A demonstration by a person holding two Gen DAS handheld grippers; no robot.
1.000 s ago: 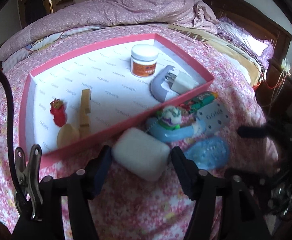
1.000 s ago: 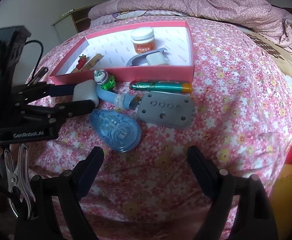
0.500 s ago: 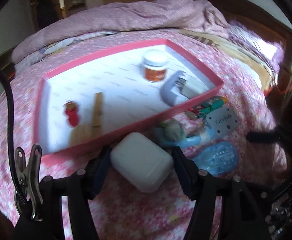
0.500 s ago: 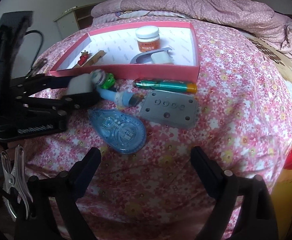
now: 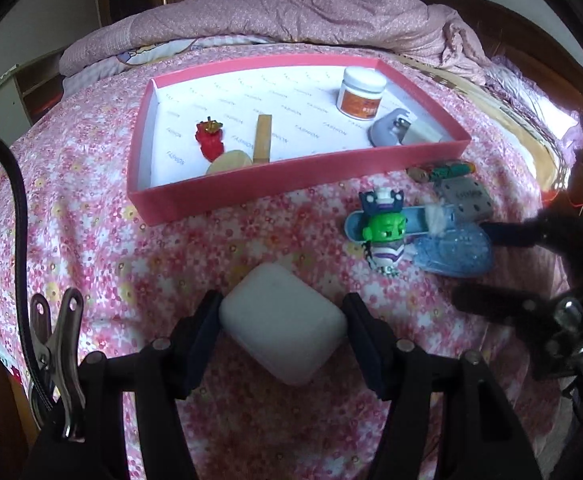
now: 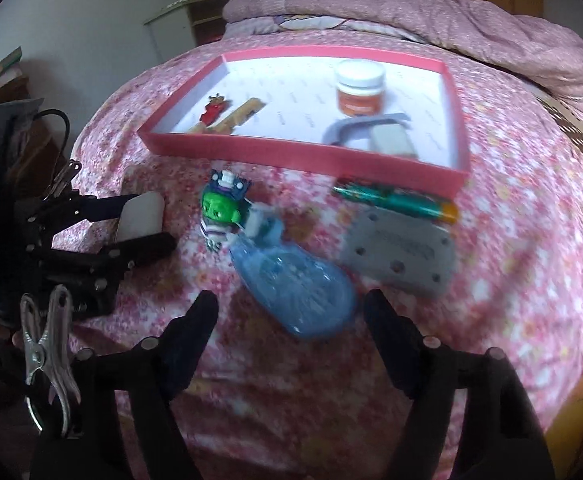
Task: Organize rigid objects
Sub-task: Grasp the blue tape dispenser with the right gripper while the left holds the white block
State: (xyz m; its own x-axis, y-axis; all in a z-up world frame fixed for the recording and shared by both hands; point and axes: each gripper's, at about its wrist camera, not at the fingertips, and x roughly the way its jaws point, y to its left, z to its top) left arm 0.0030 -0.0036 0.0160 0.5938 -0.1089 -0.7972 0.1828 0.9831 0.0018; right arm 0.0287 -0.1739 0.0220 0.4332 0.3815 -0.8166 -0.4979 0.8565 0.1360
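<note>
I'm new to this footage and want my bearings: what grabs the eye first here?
The pink tray on the flowered bedspread, holding an orange-labelled jar and a red figure. Nearer, the left gripper clamps a white case. Right of it lies a green-faced toy beside a blue tape dispenser, which the right gripper straddles, jaws open.

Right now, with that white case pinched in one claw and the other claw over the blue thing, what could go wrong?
The left gripper holds the smooth white case only by its rounded sides, so it might slip out before reaching the pink tray.

The right gripper, its jaws just closing, hovers at the blue tape dispenser, which touches the green-headed toy figure; lifting it could drag or topple the toy.
</note>
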